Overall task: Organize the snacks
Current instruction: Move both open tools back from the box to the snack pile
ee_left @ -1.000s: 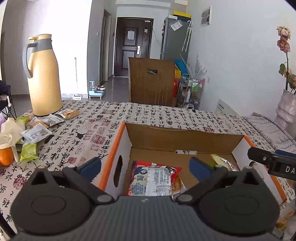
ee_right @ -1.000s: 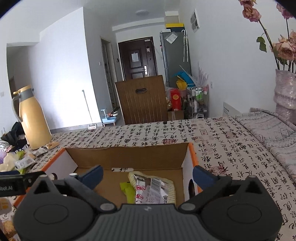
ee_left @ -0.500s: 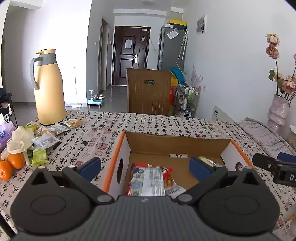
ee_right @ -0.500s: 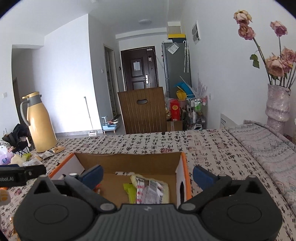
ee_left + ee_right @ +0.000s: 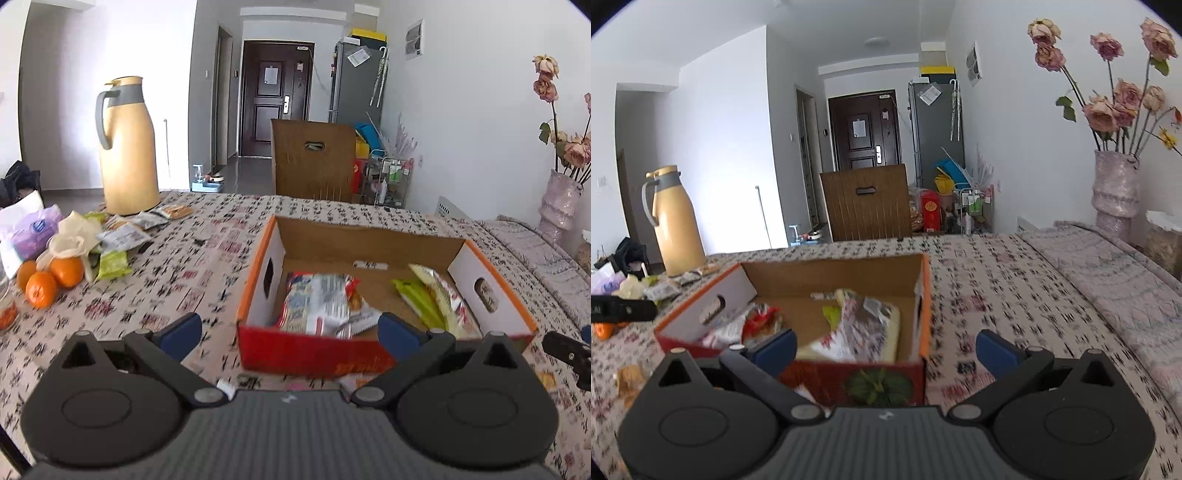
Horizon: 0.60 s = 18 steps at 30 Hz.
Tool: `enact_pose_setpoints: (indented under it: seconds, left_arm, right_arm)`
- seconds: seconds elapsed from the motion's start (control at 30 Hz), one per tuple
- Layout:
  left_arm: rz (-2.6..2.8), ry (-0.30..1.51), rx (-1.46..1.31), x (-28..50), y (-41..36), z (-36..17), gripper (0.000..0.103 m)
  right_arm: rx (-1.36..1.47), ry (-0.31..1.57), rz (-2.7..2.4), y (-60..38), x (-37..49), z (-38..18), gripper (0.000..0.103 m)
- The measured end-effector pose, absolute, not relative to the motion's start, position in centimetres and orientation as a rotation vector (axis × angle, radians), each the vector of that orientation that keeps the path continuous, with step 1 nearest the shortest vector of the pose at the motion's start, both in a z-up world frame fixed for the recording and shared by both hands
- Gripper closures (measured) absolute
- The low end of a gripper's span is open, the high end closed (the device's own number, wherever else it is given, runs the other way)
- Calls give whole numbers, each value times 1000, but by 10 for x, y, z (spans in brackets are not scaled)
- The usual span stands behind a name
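Hovering spread and empty, the left gripper (image 5: 290,332) and right gripper (image 5: 886,345) face the snack box (image 5: 314,350) just ahead.

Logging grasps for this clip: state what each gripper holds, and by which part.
Nothing is held. The left gripper and right gripper are both open and empty, short of the snack box.

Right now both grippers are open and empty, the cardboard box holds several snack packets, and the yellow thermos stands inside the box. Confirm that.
One detail is wrong. The yellow thermos is not in the cardboard box; the left wrist view shows it standing on the tablecloth, far left of the box, with loose snack packets beside it. The rest holds: left gripper and right gripper are open and empty, and packets lie in the box.
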<state>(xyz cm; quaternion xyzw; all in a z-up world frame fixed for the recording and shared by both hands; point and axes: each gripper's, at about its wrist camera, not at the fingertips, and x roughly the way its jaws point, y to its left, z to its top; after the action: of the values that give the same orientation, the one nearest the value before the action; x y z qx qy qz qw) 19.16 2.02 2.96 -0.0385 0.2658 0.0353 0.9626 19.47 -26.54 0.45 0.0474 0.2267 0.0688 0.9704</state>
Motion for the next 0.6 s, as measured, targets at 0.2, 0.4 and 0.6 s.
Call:
enact_pose_setpoints:
  seconds: [0.2, 0.4, 0.6]
  left_arm:
    - [89, 543, -84, 170, 27, 12, 0]
    - [108, 557, -75, 161, 31, -9, 0]
    - [107, 553, -56, 163, 28, -25, 0]
  right_arm:
    - [148, 532, 102, -283, 174, -25, 0]
    - [190, 593, 64, -300, 162, -49, 0]
    - [193, 610, 54, -305, 163, -54, 0]
